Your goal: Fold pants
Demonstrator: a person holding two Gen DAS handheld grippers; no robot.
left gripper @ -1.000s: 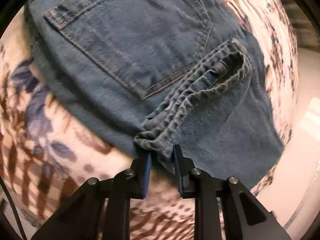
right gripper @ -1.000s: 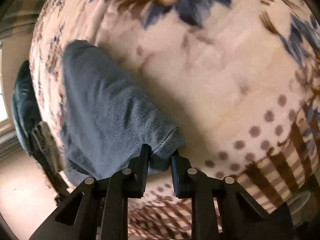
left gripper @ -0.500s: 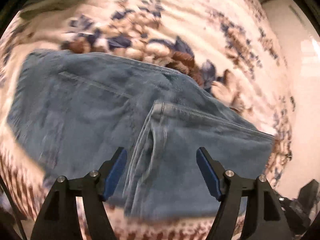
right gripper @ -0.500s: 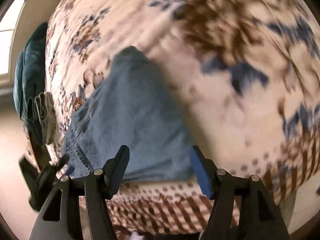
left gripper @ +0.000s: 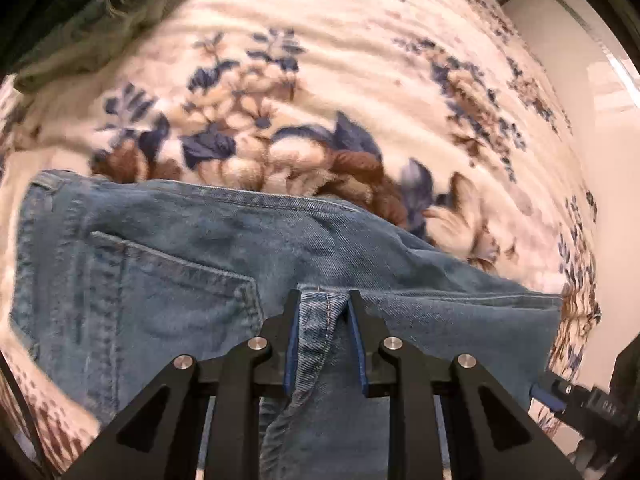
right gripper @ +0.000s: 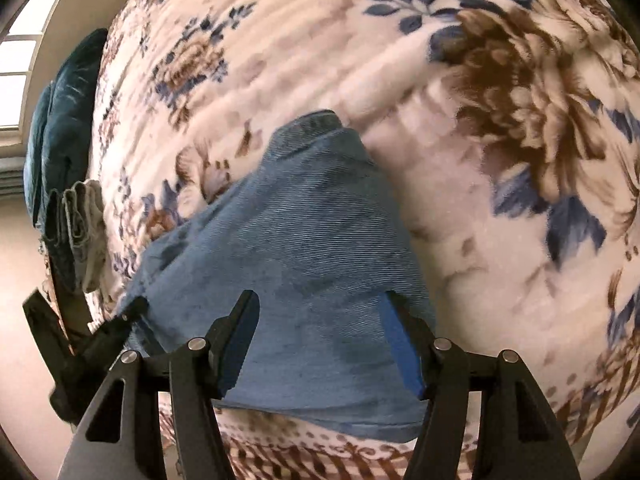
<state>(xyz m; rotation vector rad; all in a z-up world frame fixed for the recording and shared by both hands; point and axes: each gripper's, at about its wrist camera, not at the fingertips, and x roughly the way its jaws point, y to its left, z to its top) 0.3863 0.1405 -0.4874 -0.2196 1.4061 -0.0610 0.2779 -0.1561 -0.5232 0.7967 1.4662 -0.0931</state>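
Blue denim pants (left gripper: pixel 160 280) lie folded on a floral blanket, back pocket (left gripper: pixel 172 292) facing up at the left. My left gripper (left gripper: pixel 324 300) points down at them; its jaws are closing and pinch a raised seam of the upper leg layer (left gripper: pixel 320 320) between the blue pads. In the right wrist view the folded leg end (right gripper: pixel 300 248) lies flat beneath my right gripper (right gripper: pixel 320 304), which stands open above the cloth without touching it. The left gripper's black fingers (right gripper: pixel 120 320) show at the pants' left edge.
The cream blanket with blue and brown flowers (left gripper: pixel 320 80) covers the bed. An olive garment (left gripper: pixel 100 32) lies at the far left. A stack of folded clothes (right gripper: pixel 76 232) and a teal cushion (right gripper: pixel 68 112) sit at the bed's left edge, with floor beyond.
A second ago both grippers held denim edges; then both let go and opened. The left has since shut on a seam of the top layer; the right stays open and has drifted over the folded leg.
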